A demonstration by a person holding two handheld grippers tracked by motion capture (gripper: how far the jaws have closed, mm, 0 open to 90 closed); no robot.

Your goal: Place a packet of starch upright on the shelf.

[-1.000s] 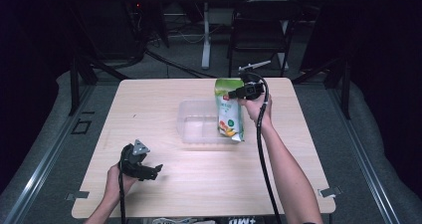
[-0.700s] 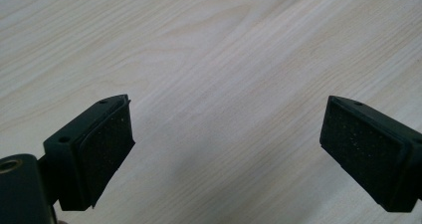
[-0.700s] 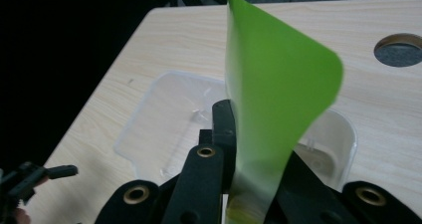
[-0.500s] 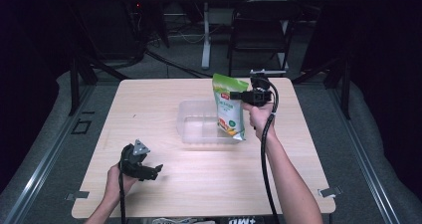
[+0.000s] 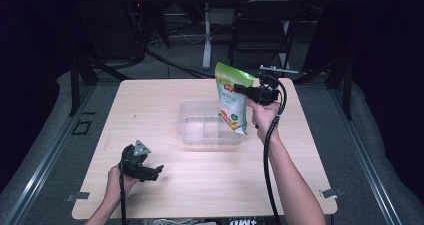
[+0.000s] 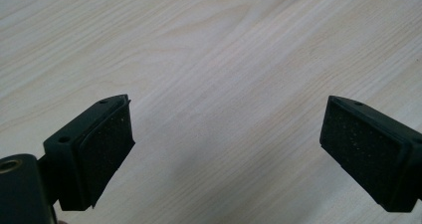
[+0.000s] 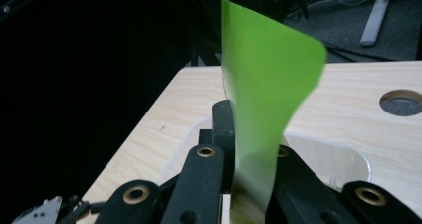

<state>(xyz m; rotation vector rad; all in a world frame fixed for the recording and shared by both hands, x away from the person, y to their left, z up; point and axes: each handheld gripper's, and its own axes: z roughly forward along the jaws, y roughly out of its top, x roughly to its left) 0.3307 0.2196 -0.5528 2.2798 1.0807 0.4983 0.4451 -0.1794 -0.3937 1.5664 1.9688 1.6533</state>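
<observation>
Broadly, we see a pale wooden worktop (image 5: 150,105) with a round hole in it showing in the right gripper view. Near its middle, toward the far side, sits a clear plastic tray (image 5: 200,127) with compartments. Over the tray's right end hangs a green and white pouch (image 5: 232,100), upright and slightly tilted, its lower corner reaching down at the tray's right edge. We find the right gripper (image 5: 245,91) clamped on the pouch's upper part; in the right gripper view the green sheet (image 7: 263,99) rises from between the closed jaws. Well apart, near the worktop's front left corner, our left gripper (image 5: 150,171) rests low over bare wood, its jaws spread wide with nothing between the pads (image 6: 107,152).
</observation>
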